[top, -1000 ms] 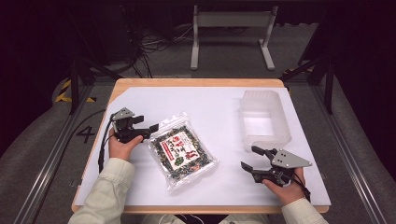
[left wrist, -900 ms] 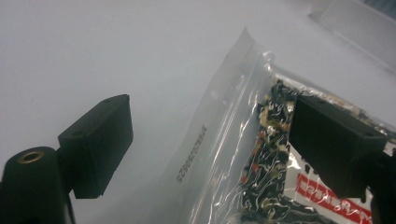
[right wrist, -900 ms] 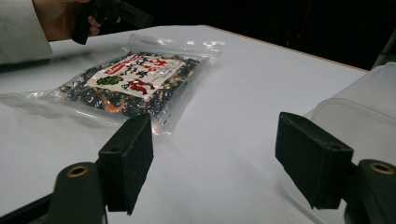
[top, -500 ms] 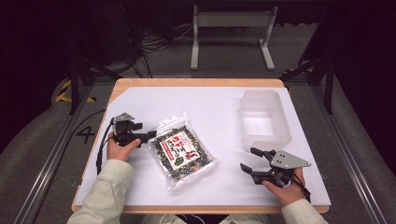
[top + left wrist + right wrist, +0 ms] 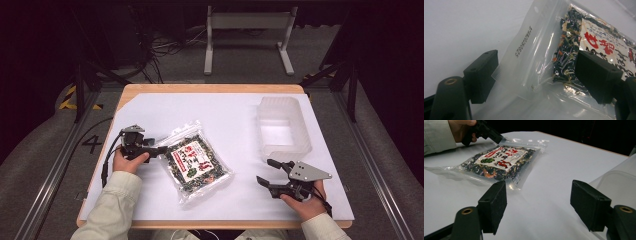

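A clear plastic bag of dark dried food with a red-and-white label (image 5: 192, 162) lies flat on the white table, left of the middle. My left gripper (image 5: 161, 149) is at the bag's upper left edge. In the left gripper view the bag's clear sealed edge (image 5: 531, 57) lies between the jaws of that gripper (image 5: 536, 65); they have just been closing but stand wide, not pressing on it. My right gripper (image 5: 265, 171) rests near the front right, open, with nothing between its pads (image 5: 539, 202). It looks toward the bag (image 5: 499, 160) and the left gripper (image 5: 496, 137).
A translucent plastic tub (image 5: 280, 102) stands at the right rear of the white sheet (image 5: 225, 110), just beyond my right gripper; its wall (image 5: 621, 187) is close on that side. Bare sheet lies between the bag and the tub.
My left gripper has slid right and down toward the bag, so its jaws now straddle the bag's clear edge. The right hand and the bag have kept still.
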Demonstrator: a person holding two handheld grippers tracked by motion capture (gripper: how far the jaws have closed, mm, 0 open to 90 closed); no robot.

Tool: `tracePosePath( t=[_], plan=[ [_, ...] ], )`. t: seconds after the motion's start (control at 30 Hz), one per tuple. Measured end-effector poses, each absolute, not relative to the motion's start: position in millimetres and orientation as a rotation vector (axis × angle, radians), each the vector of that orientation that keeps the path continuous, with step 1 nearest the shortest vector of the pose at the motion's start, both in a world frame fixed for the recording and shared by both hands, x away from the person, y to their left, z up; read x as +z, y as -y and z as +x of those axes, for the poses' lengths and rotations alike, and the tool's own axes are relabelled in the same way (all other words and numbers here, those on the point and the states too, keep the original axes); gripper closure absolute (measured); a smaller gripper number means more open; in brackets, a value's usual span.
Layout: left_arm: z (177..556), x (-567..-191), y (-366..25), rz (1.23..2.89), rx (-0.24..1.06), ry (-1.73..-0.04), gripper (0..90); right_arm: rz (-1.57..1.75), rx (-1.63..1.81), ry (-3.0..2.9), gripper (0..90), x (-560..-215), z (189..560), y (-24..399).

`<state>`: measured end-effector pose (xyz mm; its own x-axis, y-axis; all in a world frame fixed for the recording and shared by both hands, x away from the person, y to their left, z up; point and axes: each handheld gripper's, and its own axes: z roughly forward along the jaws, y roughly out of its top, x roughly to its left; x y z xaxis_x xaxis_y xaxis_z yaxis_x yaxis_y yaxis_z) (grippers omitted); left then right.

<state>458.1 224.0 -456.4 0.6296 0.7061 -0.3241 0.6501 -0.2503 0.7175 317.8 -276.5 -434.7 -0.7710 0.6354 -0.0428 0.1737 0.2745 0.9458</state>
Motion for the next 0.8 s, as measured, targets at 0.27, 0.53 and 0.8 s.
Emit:
tracePosePath(
  t=[0.27, 0.53, 0.8],
  plan=[
    [453.7, -455.8, -222.2, 1.992, 0.097, -1.047, 31.5, 0.72, 1.509, -2.146, 30.7, -435.0, 317.8, 274.9],
    [447.1, -456.5, -220.5, 1.985, 0.133, -1.017, 43.9, 0.711, 1.505, -2.156, 31.6, -435.6, 318.4, 273.5],
    [442.0, -454.9, -218.9, 1.985, 0.146, -0.995, 53.3, 0.7, 1.502, -2.165, 31.8, -435.8, 318.3, 271.2]
  ],
)
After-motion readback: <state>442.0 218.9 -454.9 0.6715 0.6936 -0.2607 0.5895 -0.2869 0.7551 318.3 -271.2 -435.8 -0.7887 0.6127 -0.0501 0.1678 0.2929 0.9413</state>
